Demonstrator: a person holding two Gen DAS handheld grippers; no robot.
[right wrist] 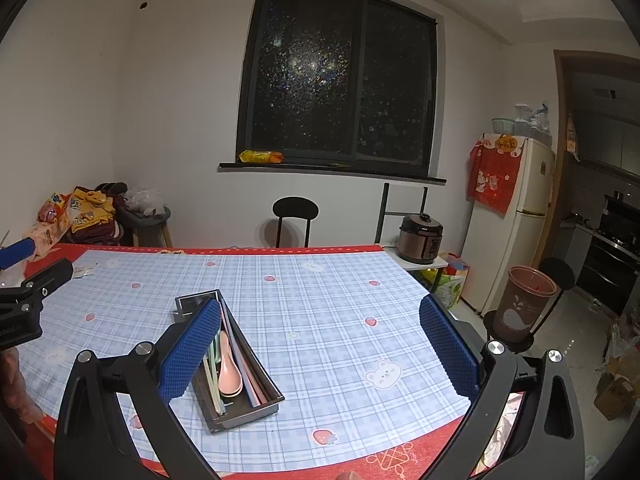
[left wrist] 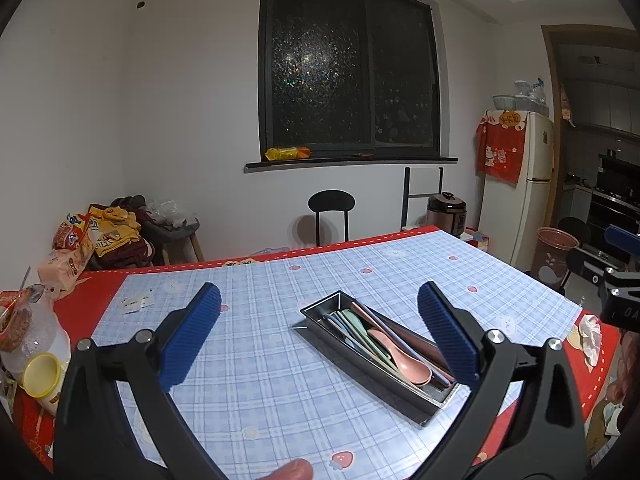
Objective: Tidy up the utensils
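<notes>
A dark metal tray lies on the blue plaid tablecloth. It holds a pink spoon, pastel utensils and chopsticks. My left gripper is open and empty, raised above the table, with the tray between its fingers, nearer the right one. In the right wrist view the tray sits behind the left finger. The pink spoon lies inside it. My right gripper is open and empty over bare tablecloth.
Jars, a yellow lid and snack bags crowd the table's left edge. A crumpled tissue lies at the right edge. A black chair stands beyond the table. A bin, a rice cooker and a fridge stand to the right.
</notes>
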